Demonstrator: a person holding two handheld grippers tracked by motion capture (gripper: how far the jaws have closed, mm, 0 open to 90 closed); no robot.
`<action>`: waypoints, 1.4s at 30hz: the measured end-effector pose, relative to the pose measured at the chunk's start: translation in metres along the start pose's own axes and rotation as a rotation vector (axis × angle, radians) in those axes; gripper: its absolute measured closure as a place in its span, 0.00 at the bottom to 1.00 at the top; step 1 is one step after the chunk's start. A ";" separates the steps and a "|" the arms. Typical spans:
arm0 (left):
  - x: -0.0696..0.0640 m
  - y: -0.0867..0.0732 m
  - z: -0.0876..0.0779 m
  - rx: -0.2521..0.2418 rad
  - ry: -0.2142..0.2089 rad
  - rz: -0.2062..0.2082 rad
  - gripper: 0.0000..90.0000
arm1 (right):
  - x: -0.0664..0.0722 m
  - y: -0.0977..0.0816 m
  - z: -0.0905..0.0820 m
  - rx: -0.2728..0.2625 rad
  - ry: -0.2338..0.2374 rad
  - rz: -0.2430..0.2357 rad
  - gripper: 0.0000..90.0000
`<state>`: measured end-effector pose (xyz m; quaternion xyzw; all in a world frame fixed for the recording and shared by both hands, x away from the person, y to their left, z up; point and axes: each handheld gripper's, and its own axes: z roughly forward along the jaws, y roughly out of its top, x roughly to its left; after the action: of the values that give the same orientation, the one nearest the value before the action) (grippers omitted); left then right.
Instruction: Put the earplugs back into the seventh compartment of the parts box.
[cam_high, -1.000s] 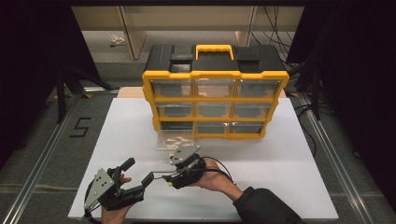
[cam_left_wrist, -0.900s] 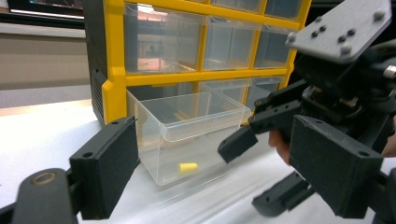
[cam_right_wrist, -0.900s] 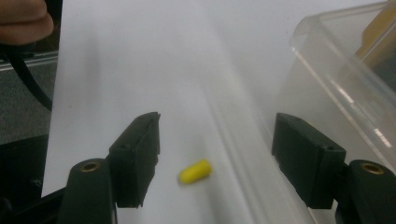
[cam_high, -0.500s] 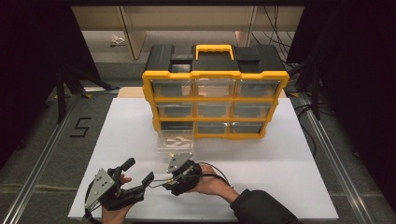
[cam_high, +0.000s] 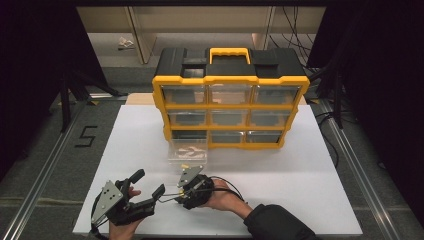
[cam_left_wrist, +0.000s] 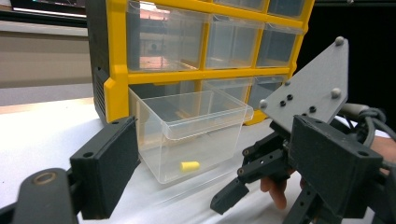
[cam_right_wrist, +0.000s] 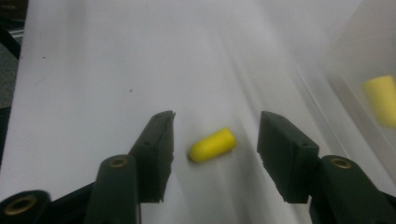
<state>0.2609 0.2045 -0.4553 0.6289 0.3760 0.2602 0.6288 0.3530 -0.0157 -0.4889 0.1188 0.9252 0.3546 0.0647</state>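
A yellow earplug (cam_right_wrist: 211, 145) lies on the white table between the jaws of my right gripper (cam_right_wrist: 217, 120). The jaws have just been closing, but a gap still shows on each side of the earplug. In the high view my right gripper (cam_high: 172, 196) points left, low over the table and just in front of the clear drawer (cam_high: 187, 152). That drawer (cam_left_wrist: 196, 130) stands on the table and holds another yellow earplug (cam_left_wrist: 189, 165). My left gripper (cam_high: 148, 183) rests at the near left, open and empty.
A yellow and black drawer organizer (cam_high: 230, 110) stands at the back of the white table (cam_high: 310, 180), right behind the pulled-out drawer. The right gripper's grey plate (cam_left_wrist: 308, 88) is close to the left gripper's jaws. The table's near edge runs just below both hands.
My right gripper has come down and toward the near edge, away from the clear drawer, and its jaws have narrowed. The left gripper has stayed where it was.
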 end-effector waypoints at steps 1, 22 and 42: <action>0.000 0.000 0.000 0.000 0.000 0.000 0.18 | 0.000 -0.001 0.001 0.006 -0.001 0.002 0.55; -0.001 0.000 0.000 0.005 -0.006 0.004 0.18 | -0.004 0.001 -0.011 -0.034 -0.007 -0.070 0.92; -0.002 0.000 0.001 0.012 0.003 0.013 0.18 | -0.016 0.014 -0.044 -0.142 -0.050 -0.031 0.89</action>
<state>0.2600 0.2025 -0.4552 0.6348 0.3742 0.2630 0.6228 0.3618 -0.0382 -0.4459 0.1085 0.8975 0.4152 0.1016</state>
